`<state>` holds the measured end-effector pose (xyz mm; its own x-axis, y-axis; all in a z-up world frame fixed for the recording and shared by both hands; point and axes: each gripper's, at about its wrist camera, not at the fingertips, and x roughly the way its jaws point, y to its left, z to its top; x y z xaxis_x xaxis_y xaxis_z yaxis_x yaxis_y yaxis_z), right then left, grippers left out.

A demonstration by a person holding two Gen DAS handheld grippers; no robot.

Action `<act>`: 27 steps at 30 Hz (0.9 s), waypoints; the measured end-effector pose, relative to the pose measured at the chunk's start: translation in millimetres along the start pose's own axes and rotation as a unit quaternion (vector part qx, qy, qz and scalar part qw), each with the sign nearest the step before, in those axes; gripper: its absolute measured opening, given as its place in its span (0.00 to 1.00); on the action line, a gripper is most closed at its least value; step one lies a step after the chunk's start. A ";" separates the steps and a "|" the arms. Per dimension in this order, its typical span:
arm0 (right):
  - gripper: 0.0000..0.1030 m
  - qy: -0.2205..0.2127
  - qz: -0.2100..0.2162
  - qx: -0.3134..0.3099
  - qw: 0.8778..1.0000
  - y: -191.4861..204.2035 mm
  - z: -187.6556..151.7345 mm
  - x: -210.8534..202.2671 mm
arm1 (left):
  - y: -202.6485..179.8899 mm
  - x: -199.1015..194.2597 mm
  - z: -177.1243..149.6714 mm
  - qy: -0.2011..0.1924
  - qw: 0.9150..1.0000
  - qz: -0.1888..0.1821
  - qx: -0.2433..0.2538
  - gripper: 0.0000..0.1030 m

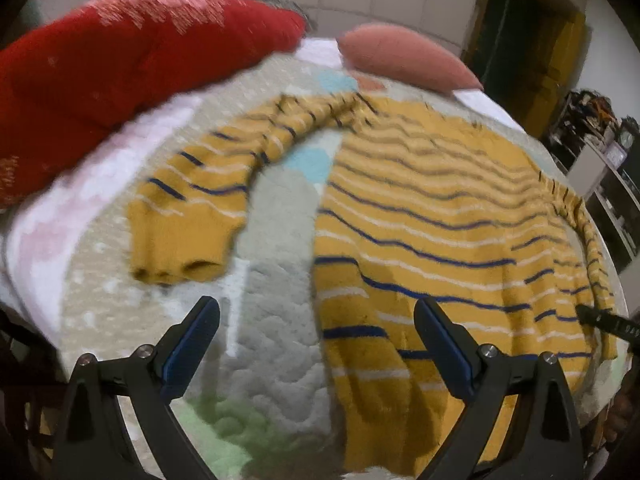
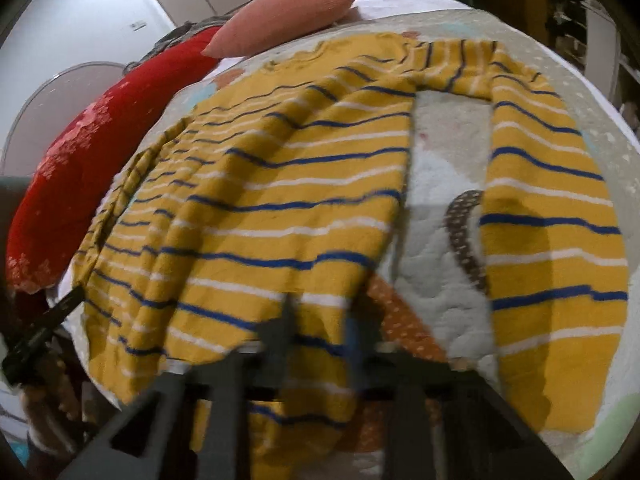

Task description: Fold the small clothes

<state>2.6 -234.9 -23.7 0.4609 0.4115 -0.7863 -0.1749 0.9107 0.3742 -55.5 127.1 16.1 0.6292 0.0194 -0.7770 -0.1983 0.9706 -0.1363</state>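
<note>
- sweater point(image 1: 432, 216) lies flat on bed quilt point(image 1: 276, 344), sleeves out
- left gripper point(image 1: 316, 332) jaws wide, empty, near hem
- right gripper point(image 2: 320, 320) jaws nearly closed at hem; blurred, grip unclear
- prob. best: pinch hem edge only, avoid quilt; fold slowly

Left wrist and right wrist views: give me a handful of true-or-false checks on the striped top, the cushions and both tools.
1. The mustard-yellow knit top with blue and white stripes lies spread on the quilted patterned blanket. True.
2. The left tool is closed on a sleeve. False: its jaws stand open over the blanket, holding nothing.
3. The right tool is shut at the top's hem. True.
4. The red patterned cushion lies on the top. False: it sits beyond it, beside the salmon-pink cushion.
</note>
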 end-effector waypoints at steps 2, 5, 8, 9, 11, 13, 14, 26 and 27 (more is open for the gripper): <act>0.09 -0.005 0.015 0.016 1.000 -6.8 0.1 -5.5 | -4.5 10.5 -3.2 0.025 1.000 -0.006 0.006 0.65; 0.08 -0.017 -0.004 0.042 0.999 -24.2 -5.5 -24.1 | -7.9 -0.8 -7.2 0.023 1.000 0.001 0.013 0.35; 0.05 -0.023 -0.050 0.058 0.997 -39.6 -16.0 -40.6 | -2.4 -16.2 -16.8 0.030 1.000 -0.003 -0.001 0.31; 0.05 -0.023 -0.070 0.064 0.995 -47.2 -21.9 -47.3 | 0.1 -21.7 -19.5 0.031 0.999 -0.008 -0.008 0.31; 0.05 -0.034 -0.066 0.079 0.994 -61.7 -29.9 -67.0 | 5.9 -37.0 -23.6 0.026 0.999 -0.026 -0.025 0.33; 0.07 -0.073 -0.050 0.106 0.990 -84.2 -39.2 -99.0 | 8.8 -51.7 -25.6 0.015 0.999 -0.036 -0.029 0.48; 0.14 -0.089 -0.062 0.114 0.988 -94.0 -42.3 -111.8 | 9.5 -56.2 -24.8 0.008 0.999 -0.035 -0.028 0.52; 0.57 -0.094 -0.114 0.156 0.977 -127.7 -31.7 -73.3 | -33.8 -41.8 -19.1 0.032 0.997 -0.067 0.021 0.62; 0.47 -0.092 -0.116 0.145 0.978 -122.6 -27.7 -72.0 | -37.2 -38.8 -18.8 0.035 0.997 -0.068 0.024 0.62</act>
<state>-33.2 -375.1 -26.6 0.6129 0.1574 -0.7743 0.1944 0.9198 0.3409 -86.7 85.8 39.8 0.5934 -0.1284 -0.7946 -0.0772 0.9736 -0.2149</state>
